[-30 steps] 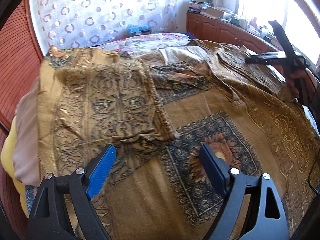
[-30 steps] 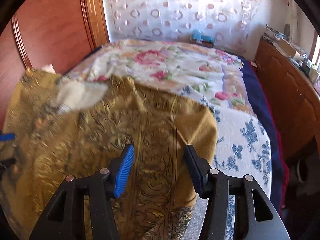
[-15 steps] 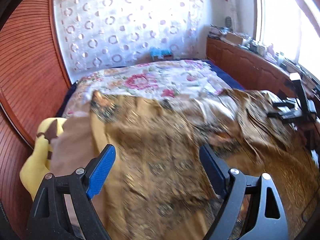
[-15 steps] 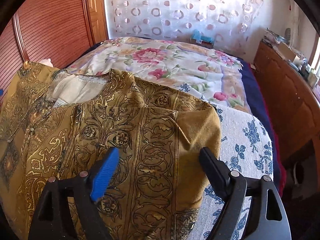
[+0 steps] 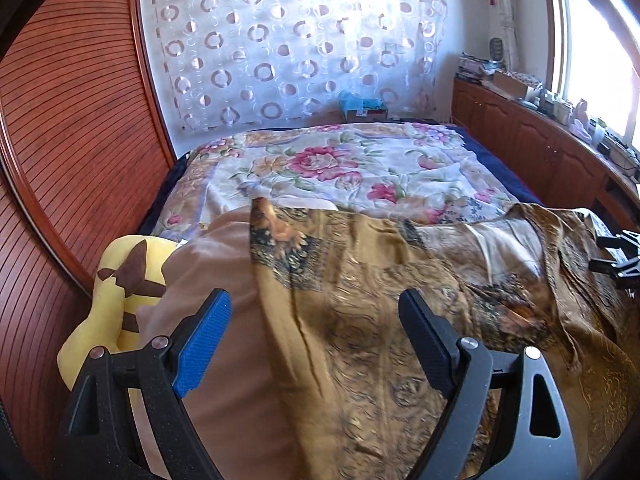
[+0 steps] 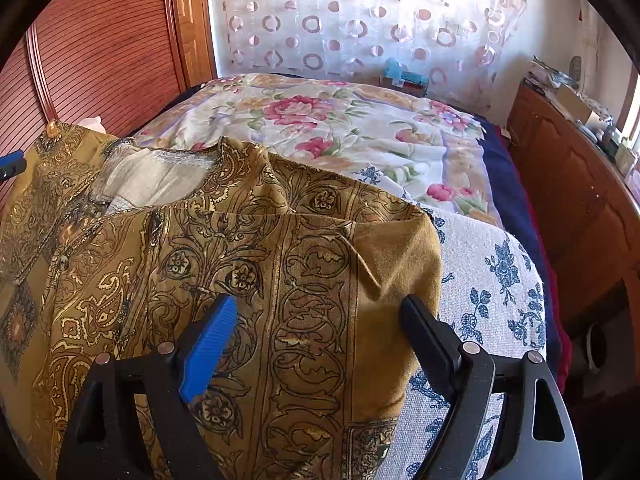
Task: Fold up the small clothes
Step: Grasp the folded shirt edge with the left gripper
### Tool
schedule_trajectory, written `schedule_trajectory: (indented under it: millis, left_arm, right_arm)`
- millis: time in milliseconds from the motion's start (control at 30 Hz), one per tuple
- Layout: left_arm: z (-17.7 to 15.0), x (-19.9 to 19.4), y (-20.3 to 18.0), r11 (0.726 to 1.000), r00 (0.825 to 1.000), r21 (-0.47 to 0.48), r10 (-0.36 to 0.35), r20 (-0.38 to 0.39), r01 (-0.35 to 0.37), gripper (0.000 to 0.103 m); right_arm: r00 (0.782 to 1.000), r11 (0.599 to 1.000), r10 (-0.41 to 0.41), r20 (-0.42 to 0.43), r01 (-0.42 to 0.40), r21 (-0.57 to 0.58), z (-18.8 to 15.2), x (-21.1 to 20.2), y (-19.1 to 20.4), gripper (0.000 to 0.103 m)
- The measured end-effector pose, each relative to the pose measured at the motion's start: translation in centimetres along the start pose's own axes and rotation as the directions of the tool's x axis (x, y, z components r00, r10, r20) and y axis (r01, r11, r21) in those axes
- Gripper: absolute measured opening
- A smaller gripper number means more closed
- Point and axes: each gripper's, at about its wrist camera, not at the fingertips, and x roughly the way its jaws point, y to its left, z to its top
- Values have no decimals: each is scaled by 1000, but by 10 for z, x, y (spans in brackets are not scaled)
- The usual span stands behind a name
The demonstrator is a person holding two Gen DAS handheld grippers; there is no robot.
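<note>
Two grippers in view, both with jaws spread wide and nothing between the pads. We see the left gripper hanging over the near-left part of the garment, and the right gripper hanging over its right side, fingers above the cloth; contact not clear from either view.

We read the garment as a mustard-gold printed top lying spread across the near end of the bed. Dark scrollwork, paisley and flower medallions run in vertical bands, with some metallic gold outlines. Right sleeve or shoulder panel looks folded over the body, its plain gold edge ending in a rounded corner on the blue-flower cover. Neck opening shows a pale lining. In the left wrist view the cloth is motion-blurred near the fingers and rumpled toward the right, with a square dark-bordered patch near its far-left corner.

Beside the garment on the left we see a tan cloth and a yellow plush. Farther back lies a pink-rose floral sheet, then a circle-patterned curtain. Wooden cabinets run along the right.
</note>
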Motion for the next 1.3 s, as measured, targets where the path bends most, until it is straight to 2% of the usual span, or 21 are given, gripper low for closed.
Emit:
schedule_trajectory:
  millis: [267,467,633,800,1133,1200,1300]
  left_arm:
    - [5,12,17,998,999,-47,-32,-16,32,86]
    - [8,13,26,986,992,-112,-125,2,125,54]
    - [9,21,28,987,993,-115,-116,-14,113,51]
    - [8,26,30,987,994,-124,-107,-30,103,38]
    - [6,28,31,987,993,-122,-110,-38,104,37]
    - [6,27,29,988,993,-111,-115,-28,111,11]
    - [8,21,26,988,993,-101,-118,-4,117,7]
  right_arm:
    - [1000,1000,0,0,0,0,0,0,0,85]
    - [1000,1000,-1,1,1,0,0,0,0,86]
    - [1000,1000,-1,1,1,0,0,0,0,86]
    - [1000,1000,-2,2,2,0,0,0,0,86]
    - [1000,1000,-3,2,3,0,0,0,0,86]
    - [1000,1000,-3,2,3,0,0,0,0,86]
    - [1000,1000,-4,2,4,0,0,0,0,86]
